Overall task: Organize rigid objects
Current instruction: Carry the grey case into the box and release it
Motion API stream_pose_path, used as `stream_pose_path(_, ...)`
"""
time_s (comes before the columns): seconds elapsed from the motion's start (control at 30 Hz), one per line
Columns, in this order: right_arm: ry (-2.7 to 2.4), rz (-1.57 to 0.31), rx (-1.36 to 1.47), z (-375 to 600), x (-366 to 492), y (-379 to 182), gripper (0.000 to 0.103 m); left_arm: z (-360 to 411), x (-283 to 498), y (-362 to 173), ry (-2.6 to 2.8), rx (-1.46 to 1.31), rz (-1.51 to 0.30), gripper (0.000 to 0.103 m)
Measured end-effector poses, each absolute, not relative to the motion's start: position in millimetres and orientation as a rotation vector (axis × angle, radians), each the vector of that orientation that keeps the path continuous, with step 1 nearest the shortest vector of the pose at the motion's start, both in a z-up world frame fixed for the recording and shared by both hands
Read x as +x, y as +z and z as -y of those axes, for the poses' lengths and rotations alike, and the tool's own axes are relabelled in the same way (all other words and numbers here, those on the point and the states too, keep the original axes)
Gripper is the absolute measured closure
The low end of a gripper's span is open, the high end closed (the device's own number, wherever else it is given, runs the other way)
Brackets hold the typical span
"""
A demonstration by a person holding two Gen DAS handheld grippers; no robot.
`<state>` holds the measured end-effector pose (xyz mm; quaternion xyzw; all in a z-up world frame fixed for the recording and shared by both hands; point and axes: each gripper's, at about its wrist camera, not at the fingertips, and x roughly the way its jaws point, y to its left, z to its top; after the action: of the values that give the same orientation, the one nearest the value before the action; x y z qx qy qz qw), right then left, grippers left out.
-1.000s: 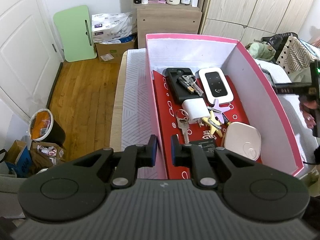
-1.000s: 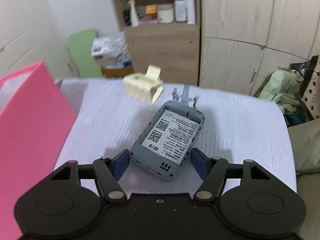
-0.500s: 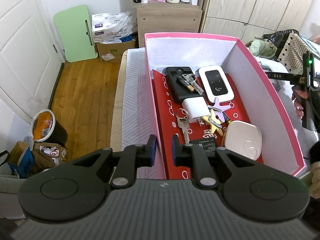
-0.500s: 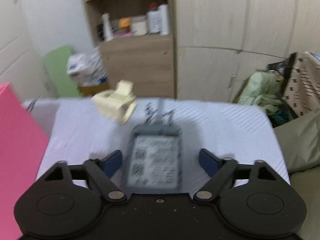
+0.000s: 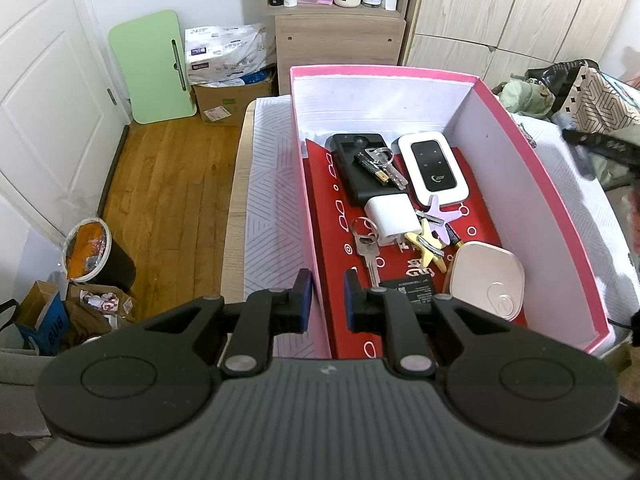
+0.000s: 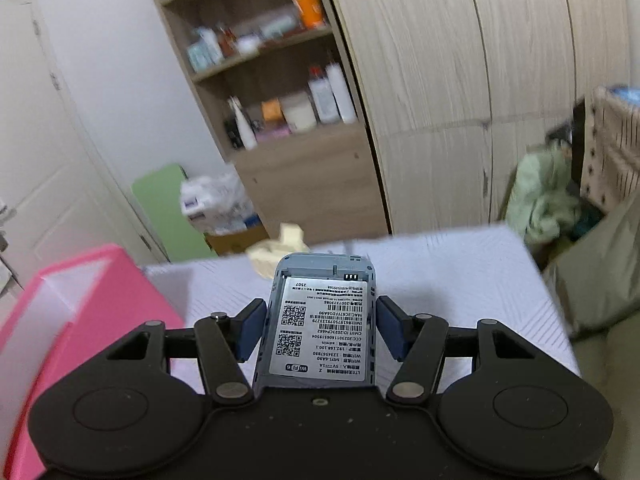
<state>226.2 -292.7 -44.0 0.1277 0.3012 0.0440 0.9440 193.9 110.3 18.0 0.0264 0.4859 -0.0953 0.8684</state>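
Observation:
My right gripper is shut on a grey WiFi router, label side up, and holds it lifted above the white bed cover. A cream plastic piece lies behind it. The pink box stands to its left. In the left wrist view the pink box holds a black device with keys, a white router, a white charger, a key, star-shaped pieces and a white rounded case. My left gripper is shut on the box's left wall.
The box rests on a bed with a white patterned cover. Wooden floor, a bin and bags lie to the left. A shelf unit and wardrobe doors stand behind. Clothes pile at the right.
My right gripper has closed on the grey router and lifted it off the bed, tilting upward. My left gripper has stayed at the box's wall.

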Motion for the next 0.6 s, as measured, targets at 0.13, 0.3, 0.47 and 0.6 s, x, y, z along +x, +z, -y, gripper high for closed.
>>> stream_pose_path(0.13,0.183,-0.534,0.221,275.6,204.7,-3.2,0.038,-111.4,193.8,17.9,-0.202,0.049,-1.013,0.089)
stream_pose_path(0.3,0.505,-0.547,0.209,229.8,189.9,30.9,0.038,-115.2,193.0,17.3,-0.206,0.032,-1.009,0.089)
stream_pose_path(0.47,0.787,-0.721,0.194,164.2,204.2,22.6,0.038,-116.9,192.7,17.2,-0.208,0.023,-1.007,0.089)
stream_pose_path(0.6,0.962,-0.830,0.149,121.5,211.7,5.5,0.038,-121.1,192.2,16.7,-0.217,-0.006,-1.005,0.089)
